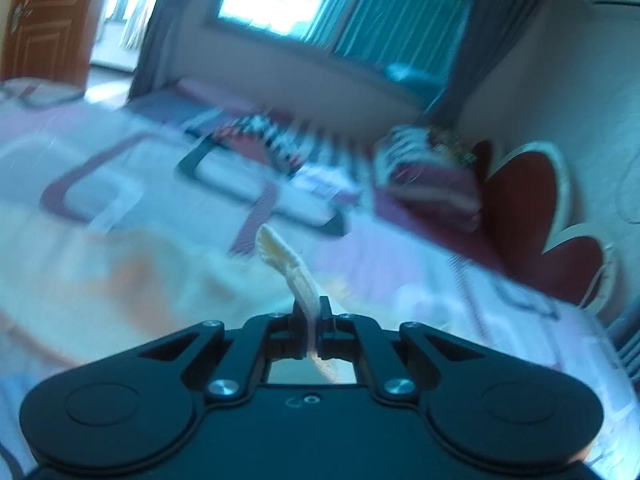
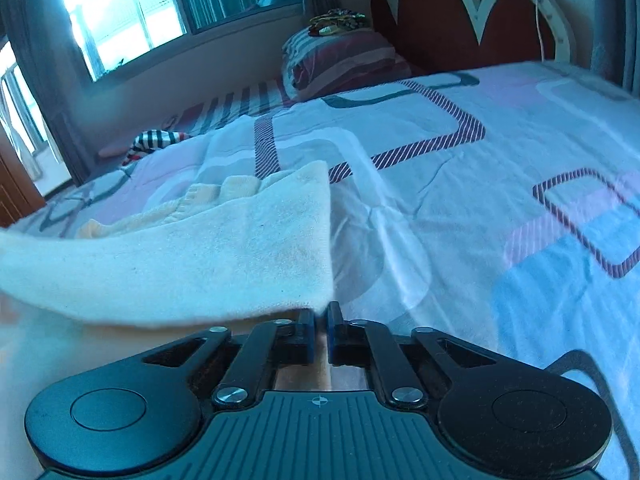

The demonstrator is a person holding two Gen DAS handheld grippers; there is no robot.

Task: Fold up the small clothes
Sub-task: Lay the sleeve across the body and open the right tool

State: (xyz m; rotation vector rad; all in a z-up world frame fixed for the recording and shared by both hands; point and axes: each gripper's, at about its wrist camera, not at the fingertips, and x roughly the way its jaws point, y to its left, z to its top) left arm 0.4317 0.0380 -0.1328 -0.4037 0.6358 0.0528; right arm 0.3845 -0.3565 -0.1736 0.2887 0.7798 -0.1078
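Bedspread [image 2: 460, 200] carries the cream garment [image 2: 192, 256], spread left of centre. Both claws are clenched on its edges: right gripper [image 2: 319, 314] on a corner, left gripper [image 1: 312, 312] on a thin strip [image 1: 288, 264]. Uneven pulling could slip that strip free, skewing the fold.

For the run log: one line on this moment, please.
left tongs shut on cream garment | right tongs shut on same garment | over bed
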